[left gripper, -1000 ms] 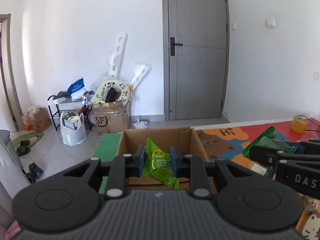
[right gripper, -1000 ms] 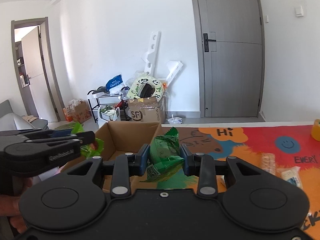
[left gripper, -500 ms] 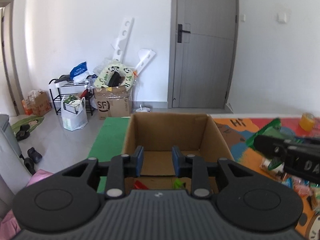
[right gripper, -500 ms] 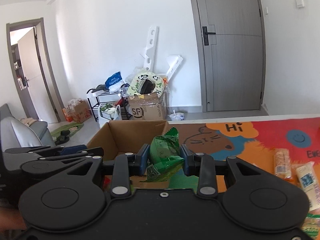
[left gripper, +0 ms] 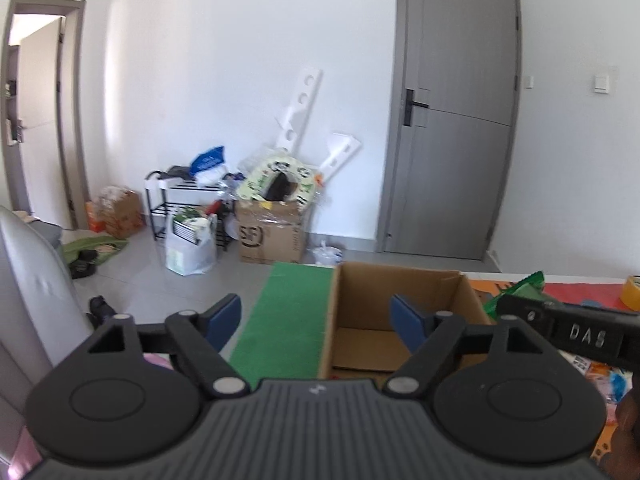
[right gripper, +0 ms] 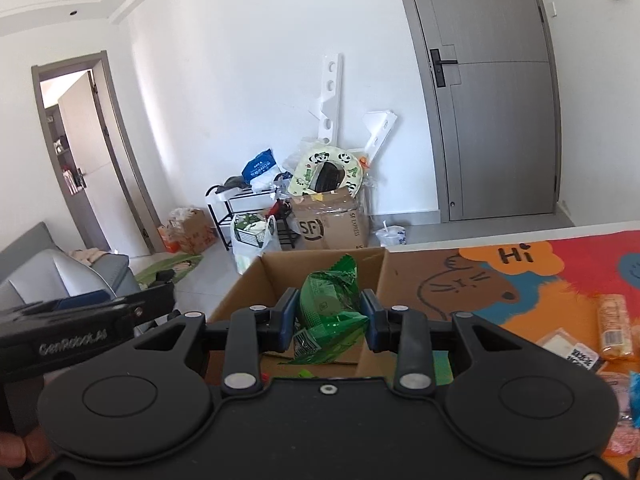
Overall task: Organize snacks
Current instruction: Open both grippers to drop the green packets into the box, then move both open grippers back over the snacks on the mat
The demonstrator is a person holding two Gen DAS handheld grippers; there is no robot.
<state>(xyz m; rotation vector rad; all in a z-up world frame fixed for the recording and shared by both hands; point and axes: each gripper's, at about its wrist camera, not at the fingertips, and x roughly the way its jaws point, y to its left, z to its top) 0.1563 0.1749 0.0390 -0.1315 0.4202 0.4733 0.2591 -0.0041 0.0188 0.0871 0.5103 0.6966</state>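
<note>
Table covered by a colourful cartoon mat (right gripper: pixel 560 280). Open cardboard box (right gripper: pixel 404 280) at its left edge, beside a green mat strip (left gripper: pixel 288 320). Snack packets (right gripper: pixel 614 326) near the right edge; yellow tape roll (left gripper: pixel 631 297) toward the far edge.

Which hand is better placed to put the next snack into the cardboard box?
Right. The right gripper holds a green snack packet above the cardboard box. The left gripper has just been opening and has nothing between its fingers.
</note>
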